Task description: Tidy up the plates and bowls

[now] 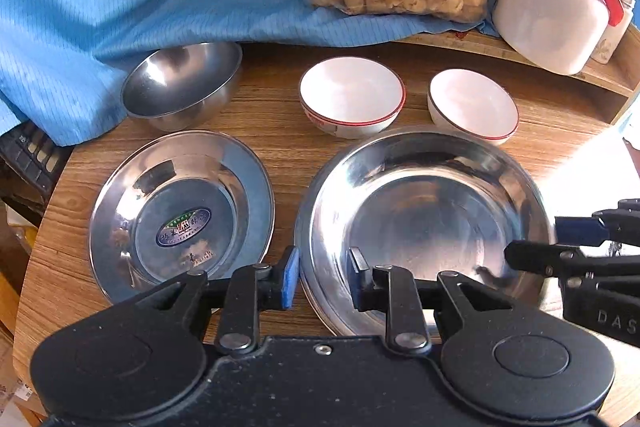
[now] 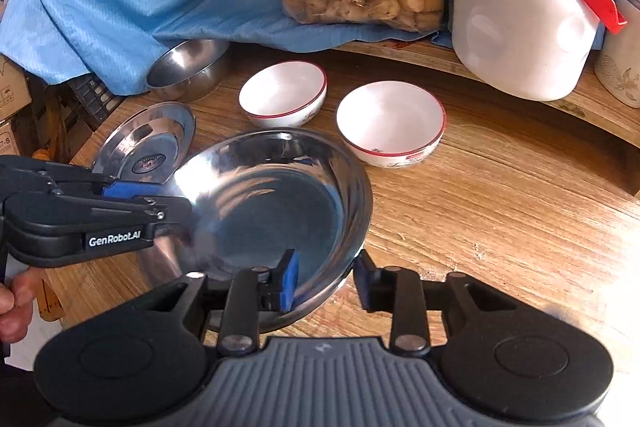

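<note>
bright daylight from the right blows out the table (image 1: 592, 171) edge; fisheye bends the borders.

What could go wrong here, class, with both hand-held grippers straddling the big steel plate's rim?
1. The shiny large steel plate may slip, as each hand-held gripper, left and right, only straddles its rim.
2. If it swings, it could strike the nearby white bowl or small steel plate.

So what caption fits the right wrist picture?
Both grippers straddle opposite rims of the large steel plate beside two white bowls.
</note>
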A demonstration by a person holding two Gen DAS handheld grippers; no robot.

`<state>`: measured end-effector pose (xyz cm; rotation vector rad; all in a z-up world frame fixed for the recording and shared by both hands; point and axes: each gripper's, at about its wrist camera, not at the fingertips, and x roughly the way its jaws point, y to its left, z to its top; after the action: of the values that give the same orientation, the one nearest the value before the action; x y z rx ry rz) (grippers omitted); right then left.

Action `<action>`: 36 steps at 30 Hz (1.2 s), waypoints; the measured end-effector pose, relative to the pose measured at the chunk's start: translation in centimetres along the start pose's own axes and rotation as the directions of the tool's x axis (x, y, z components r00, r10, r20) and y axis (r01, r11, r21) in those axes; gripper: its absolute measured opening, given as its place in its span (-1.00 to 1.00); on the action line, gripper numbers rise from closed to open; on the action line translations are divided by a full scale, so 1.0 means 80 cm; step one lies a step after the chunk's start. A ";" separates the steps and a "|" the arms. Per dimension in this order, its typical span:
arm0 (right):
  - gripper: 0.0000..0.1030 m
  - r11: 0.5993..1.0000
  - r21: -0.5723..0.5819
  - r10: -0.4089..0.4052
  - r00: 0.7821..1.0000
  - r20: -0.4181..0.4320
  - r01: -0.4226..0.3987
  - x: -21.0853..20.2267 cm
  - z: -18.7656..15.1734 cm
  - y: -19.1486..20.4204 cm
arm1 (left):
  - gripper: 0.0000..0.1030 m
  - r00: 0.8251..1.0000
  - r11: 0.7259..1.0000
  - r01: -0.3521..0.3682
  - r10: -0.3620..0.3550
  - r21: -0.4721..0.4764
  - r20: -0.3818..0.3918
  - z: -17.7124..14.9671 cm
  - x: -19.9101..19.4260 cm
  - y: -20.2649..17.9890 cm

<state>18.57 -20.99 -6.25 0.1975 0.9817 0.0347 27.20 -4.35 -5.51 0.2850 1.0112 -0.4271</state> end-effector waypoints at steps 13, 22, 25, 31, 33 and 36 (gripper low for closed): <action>0.99 0.996 0.077 -0.047 0.998 0.043 0.044 -0.005 0.002 -0.003 | 0.98 0.982 0.993 -0.048 0.066 -0.107 0.178 0.004 -0.033 0.040; 1.00 0.991 -0.036 -0.119 0.966 0.229 0.131 -0.018 0.006 0.031 | 0.98 0.925 0.954 -0.240 0.281 -0.178 0.255 0.029 -0.040 0.116; 1.00 0.991 -0.053 -0.106 0.966 0.237 0.122 -0.016 0.010 0.041 | 0.99 0.908 0.936 -0.279 0.330 -0.212 0.258 0.025 -0.041 0.149; 1.00 0.983 -0.141 -0.083 0.968 0.237 0.119 -0.003 0.015 0.085 | 0.99 0.931 0.932 -0.252 0.307 -0.262 0.197 0.002 -0.029 0.206; 1.00 0.979 -0.179 -0.062 0.975 0.212 0.101 0.007 0.017 0.102 | 0.99 0.933 0.931 -0.228 0.293 -0.286 0.208 -0.010 -0.028 0.215; 1.00 0.967 -0.247 -0.017 0.984 0.179 0.062 0.022 0.023 0.125 | 0.99 0.937 0.934 -0.195 0.268 -0.300 0.226 -0.026 -0.027 0.222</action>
<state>21.65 -11.28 -4.88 -0.0531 0.7964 0.1036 32.99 12.66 -4.06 0.0925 0.7511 -0.1001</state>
